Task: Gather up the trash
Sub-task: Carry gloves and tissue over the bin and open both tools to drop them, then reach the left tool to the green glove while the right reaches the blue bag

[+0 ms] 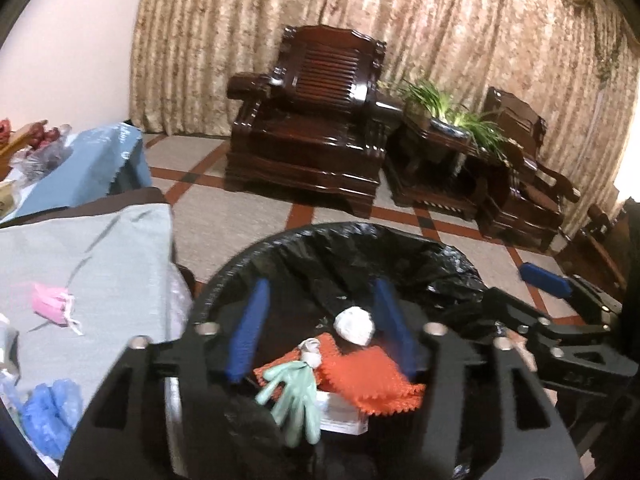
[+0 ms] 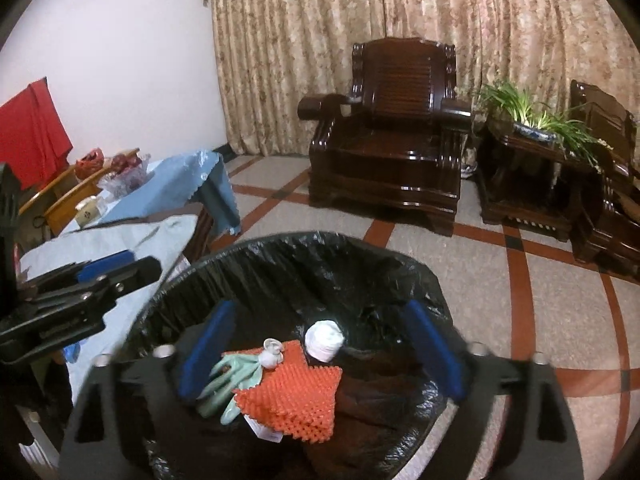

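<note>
Both grippers point(image 1: 320, 334) point(image 2: 320, 350) hang over the bin point(image 2: 280, 248), jaws apart, nothing held. Glove point(image 2: 224, 380) and orange cloth point(image 2: 296, 396) lie inside, lower centre. Mask point(image 1: 52, 304) waits lower left: lift clear of the liner before swinging over.

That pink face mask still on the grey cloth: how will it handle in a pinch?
The pink face mask looks crumpled and floppy, so it will likely fold between the pads. Its thin loose strings may trail or snag. It is probably very light, so pushing may just slide it along the grey cloth.
</note>
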